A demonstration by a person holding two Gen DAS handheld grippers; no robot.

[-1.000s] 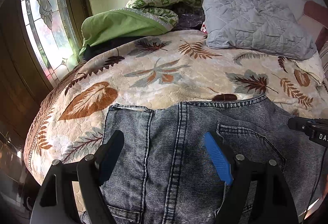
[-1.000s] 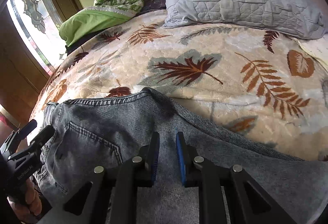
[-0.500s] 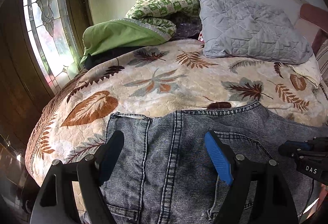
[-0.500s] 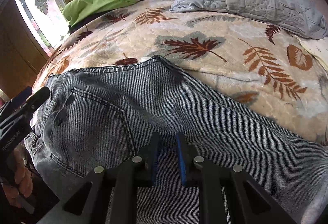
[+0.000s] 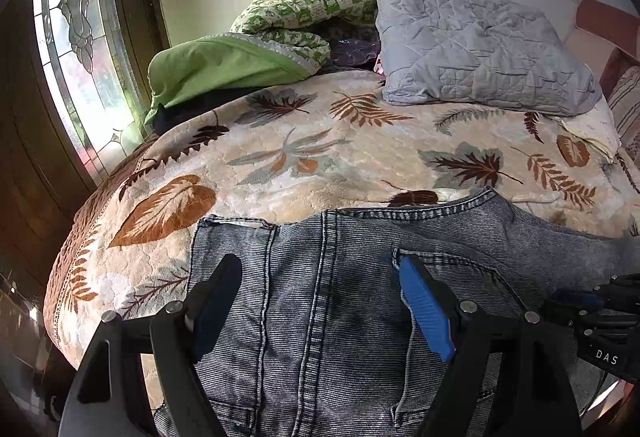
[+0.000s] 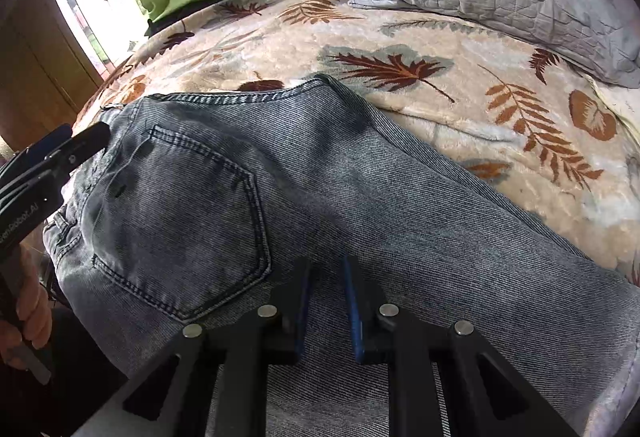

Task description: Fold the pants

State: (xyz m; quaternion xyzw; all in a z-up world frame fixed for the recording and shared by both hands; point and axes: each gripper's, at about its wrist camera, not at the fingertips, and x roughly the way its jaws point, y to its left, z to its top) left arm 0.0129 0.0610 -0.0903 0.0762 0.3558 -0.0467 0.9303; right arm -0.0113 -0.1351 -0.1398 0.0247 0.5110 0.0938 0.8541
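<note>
Left wrist view: the left gripper [image 5: 320,301] hovers over the waist end of the pants [image 5: 320,317], jaws wide apart with nothing between them; the blue pad of one finger shows against the denim. The pants lie on the bed [image 5: 280,173], on a leaf-print blanket, waistband toward the pillows, back side up with a centre seam and a back pocket visible. The denim is grey-blue, washed, and looks stiff and fairly flat here. A grey quilted pillow [image 5: 480,49] and a green cover [image 5: 224,69] sit at the far end of the bed, well apart from the pants. The right gripper [image 5: 592,313] enters at the right edge. Right wrist view: the right gripper [image 6: 328,301] points steeply down at the cloth below the back pocket [image 6: 180,221], jaws nearly together with only a narrow gap; whether any cloth is pinched between them I cannot tell. The pants [image 6: 360,197] run from the waistband at upper left diagonally down to the right, one leg apparently lying over the other. The left gripper [image 6: 48,165] shows at the left edge, a hand [image 6: 28,321] on its handle. Judgement: the lengthwise fold looks done and the step in hand is smoothing or positioning. Next move probably calls for gripping the waist or the leg end and carrying it across to halve the length.
</note>
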